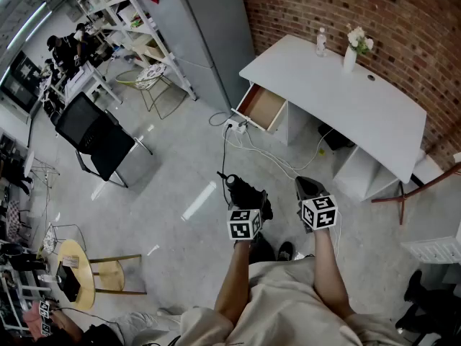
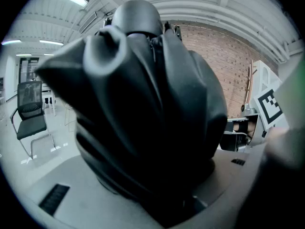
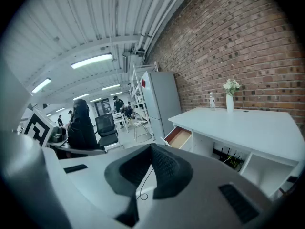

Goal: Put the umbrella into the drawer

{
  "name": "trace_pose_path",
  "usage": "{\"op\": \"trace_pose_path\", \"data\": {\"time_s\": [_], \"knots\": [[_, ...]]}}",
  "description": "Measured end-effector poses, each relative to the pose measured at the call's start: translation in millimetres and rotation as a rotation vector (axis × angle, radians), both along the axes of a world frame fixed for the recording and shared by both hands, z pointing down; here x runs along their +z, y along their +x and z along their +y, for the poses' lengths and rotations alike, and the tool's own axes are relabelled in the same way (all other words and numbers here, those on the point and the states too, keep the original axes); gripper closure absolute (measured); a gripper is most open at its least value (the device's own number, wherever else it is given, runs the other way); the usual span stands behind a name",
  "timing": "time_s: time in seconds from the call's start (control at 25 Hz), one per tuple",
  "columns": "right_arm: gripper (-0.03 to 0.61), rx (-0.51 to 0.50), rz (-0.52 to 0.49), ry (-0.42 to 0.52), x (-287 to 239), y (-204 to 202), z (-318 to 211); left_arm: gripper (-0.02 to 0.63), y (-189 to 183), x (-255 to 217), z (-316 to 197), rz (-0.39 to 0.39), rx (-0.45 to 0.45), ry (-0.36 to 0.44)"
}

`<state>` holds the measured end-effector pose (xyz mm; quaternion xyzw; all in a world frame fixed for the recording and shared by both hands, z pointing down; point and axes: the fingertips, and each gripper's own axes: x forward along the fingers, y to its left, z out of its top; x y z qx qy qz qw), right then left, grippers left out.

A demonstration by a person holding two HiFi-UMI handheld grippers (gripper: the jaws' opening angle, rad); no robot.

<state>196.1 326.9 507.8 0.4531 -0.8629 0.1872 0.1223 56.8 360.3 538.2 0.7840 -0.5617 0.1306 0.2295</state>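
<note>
A black folded umbrella (image 1: 241, 190) sits in my left gripper (image 1: 248, 204), which is shut on it. In the left gripper view the umbrella (image 2: 147, 113) fills nearly the whole picture and hides the jaw tips. My right gripper (image 1: 306, 184) is level with it on the right, shut with nothing in it; its black pads (image 3: 167, 168) meet at the tip. The open wooden-lined drawer (image 1: 263, 107) sticks out of the left end of the white desk (image 1: 374, 114), well ahead of both grippers. The right gripper view shows the drawer (image 3: 180, 136) and the umbrella (image 3: 81, 125) at far left.
A bottle (image 1: 320, 42) and a vase of flowers (image 1: 351, 52) stand on the desk by the brick wall. Cables (image 1: 252, 150) trail over the floor below the drawer. A grey fridge (image 1: 209, 27), a black office chair (image 1: 97, 135) and a wooden chair (image 1: 418, 189) stand around.
</note>
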Motion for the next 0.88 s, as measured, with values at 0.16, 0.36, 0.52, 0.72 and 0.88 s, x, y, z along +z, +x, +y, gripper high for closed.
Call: {"op": "trace_pose_path", "data": {"time_s": [0.16, 0.36, 0.52, 0.72, 0.88], "knots": [[0.511, -0.01, -0.003, 0.01, 1, -2, -4, 0.391, -4, -1, -2, 0.003, -0.011, 0.014], [0.511, -0.027, -0.007, 0.004, 4, -11, -1, 0.39, -13, -6, 7, 0.006, -0.027, 0.019], [0.511, -0.023, -0.088, -0.023, 8, -22, -3, 0.39, -37, -4, 12, 0.002, -0.049, 0.01], [0.511, -0.022, -0.091, -0.039, 13, -35, -26, 0.39, -73, -4, -6, 0.007, -0.091, 0.017], [0.511, -0.007, -0.097, -0.049, 9, -43, -52, 0.388, -94, -9, -30, 0.036, -0.117, 0.027]]}}
